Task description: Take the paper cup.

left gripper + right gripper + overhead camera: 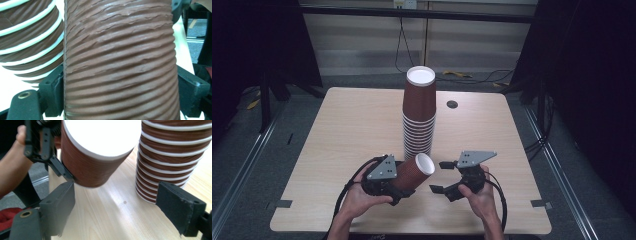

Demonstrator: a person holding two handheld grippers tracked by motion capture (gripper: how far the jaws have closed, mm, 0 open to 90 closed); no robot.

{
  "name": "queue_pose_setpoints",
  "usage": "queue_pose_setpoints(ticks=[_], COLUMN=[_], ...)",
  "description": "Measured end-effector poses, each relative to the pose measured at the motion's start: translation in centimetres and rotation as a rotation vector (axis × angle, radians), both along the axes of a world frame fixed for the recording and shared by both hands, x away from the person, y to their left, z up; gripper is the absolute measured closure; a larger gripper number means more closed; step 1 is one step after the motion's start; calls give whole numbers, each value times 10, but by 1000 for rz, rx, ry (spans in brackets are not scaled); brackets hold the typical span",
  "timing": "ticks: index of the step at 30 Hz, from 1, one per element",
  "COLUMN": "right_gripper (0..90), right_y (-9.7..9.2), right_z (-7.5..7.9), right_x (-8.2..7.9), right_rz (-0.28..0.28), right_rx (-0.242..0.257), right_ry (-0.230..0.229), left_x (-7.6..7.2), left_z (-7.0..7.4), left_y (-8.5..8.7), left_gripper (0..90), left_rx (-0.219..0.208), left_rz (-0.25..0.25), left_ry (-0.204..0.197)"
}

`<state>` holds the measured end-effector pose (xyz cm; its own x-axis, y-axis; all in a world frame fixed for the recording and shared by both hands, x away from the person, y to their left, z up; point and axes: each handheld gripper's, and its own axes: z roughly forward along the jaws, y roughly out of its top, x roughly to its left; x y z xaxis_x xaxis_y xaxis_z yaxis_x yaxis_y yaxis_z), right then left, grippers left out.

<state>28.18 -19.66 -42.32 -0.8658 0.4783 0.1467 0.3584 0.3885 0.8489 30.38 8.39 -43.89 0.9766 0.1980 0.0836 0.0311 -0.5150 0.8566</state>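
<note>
Gripped mid-wall in left gripper [404, 192], tilted just above table by tall stack of upturned brown ribbed paper cups [418, 117]: single brown ribbed paper cup [412, 174], prob. light, thin, crushable, w/ ridges aiding grip; right gripper [443, 176] spread wide, empty, alongside.

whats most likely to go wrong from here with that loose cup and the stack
1. The tall cup stack stands free, close beside the held cup; a sideways bump could topple it.
2. The left gripper clamps the thin ribbed wall, so squeezing harder could crush it.
3. The right gripper is open near the cup's rim and could knock it.
</note>
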Motion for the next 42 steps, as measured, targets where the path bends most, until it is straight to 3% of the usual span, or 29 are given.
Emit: queue_pose_setpoints(ticks=[2,7,15,19,20,27,28,32,34,37,42], right_gripper=[155,158,132,137,151,182,220,181,178,132,154], right_y=[2,5,8,12,15,21,25,25,25,27,31], right_z=[-2,-1,0,-1,0,5,7,5,5,4,1], right_x=[3,5,7,8,7,10,9,11,12,13,16], right_rz=[35,48,58,71,77,108,144,128,143,183,198], right_rx=[-9,-40,-96,-150,-173,-188,-178,-207,-209,-210,-267], right_ry=[36,58,48,64,39,26,33,29,37,42,64], left_x=[0,1,1,3,3,6,7,6,5,6,5], left_z=[0,-3,-1,1,1,5,4,2,2,2,0], left_y=[0,-2,-7,-10,-11,-12,-12,-15,-15,-18,-22], left_gripper=[146,146,146,146,145,143,143,144,144,144,144], left_rx=[18,69,128,157,165,210,212,246,251,294,332], left_rz=[-13,-31,-39,-40,-49,-37,-41,-69,-75,-83,-106], left_ry=[4,4,-13,-25,-19,-27,-24,-24,-20,-26,-31])
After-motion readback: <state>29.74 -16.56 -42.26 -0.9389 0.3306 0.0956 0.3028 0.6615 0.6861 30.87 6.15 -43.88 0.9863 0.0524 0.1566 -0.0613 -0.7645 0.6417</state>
